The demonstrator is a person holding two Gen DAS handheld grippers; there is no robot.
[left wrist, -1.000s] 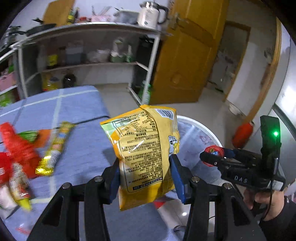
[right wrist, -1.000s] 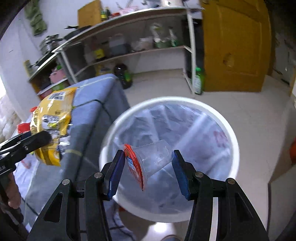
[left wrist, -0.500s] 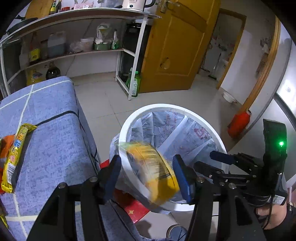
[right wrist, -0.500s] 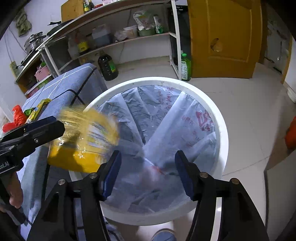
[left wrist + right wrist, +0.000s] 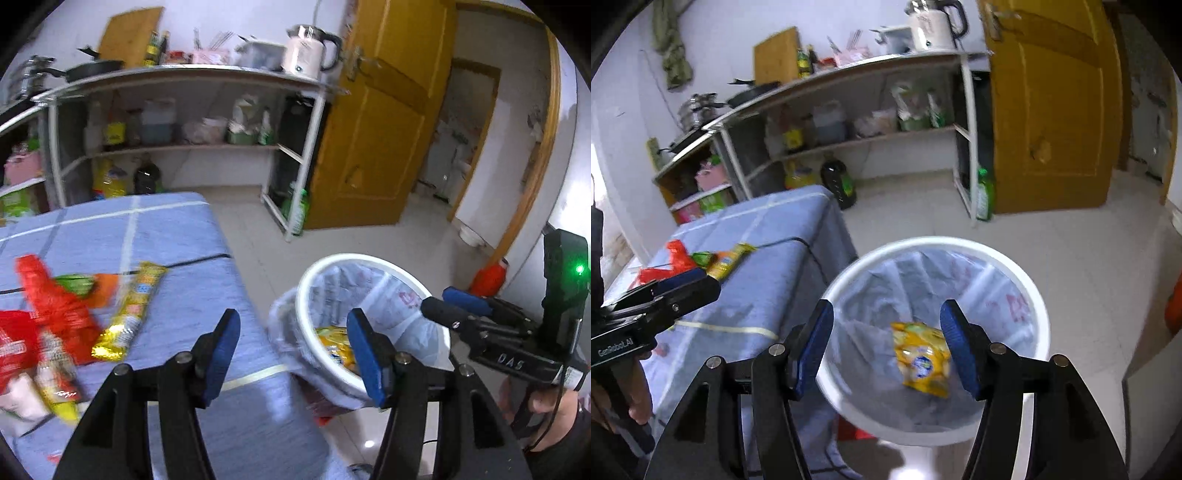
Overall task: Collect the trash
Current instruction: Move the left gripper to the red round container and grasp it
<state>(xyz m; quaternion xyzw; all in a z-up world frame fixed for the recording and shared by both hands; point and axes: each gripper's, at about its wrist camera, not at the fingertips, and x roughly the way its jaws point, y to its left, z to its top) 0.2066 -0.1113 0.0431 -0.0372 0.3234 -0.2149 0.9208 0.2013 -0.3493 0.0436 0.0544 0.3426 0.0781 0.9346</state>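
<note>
A glossy yellow foil snack bag (image 5: 922, 358) lies in the smooth white plastic bin (image 5: 1039, 306), which is lined with thin crinkled film. Matt blue woven cloth covers the table (image 5: 177, 236); shiny crinkled wrappers (image 5: 129, 314) lie on it.

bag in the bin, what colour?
Yellow, with a blue-and-white logo patch; the bag shows best in the right wrist view, lying in the bin.

1. "DAS" is printed in pale letters on the black body of the right gripper (image 5: 467, 314), seen in the left wrist view.
2. "GenRobot.AI" is printed in white on the black body of the left gripper (image 5: 690, 286), seen in the right wrist view.
</note>
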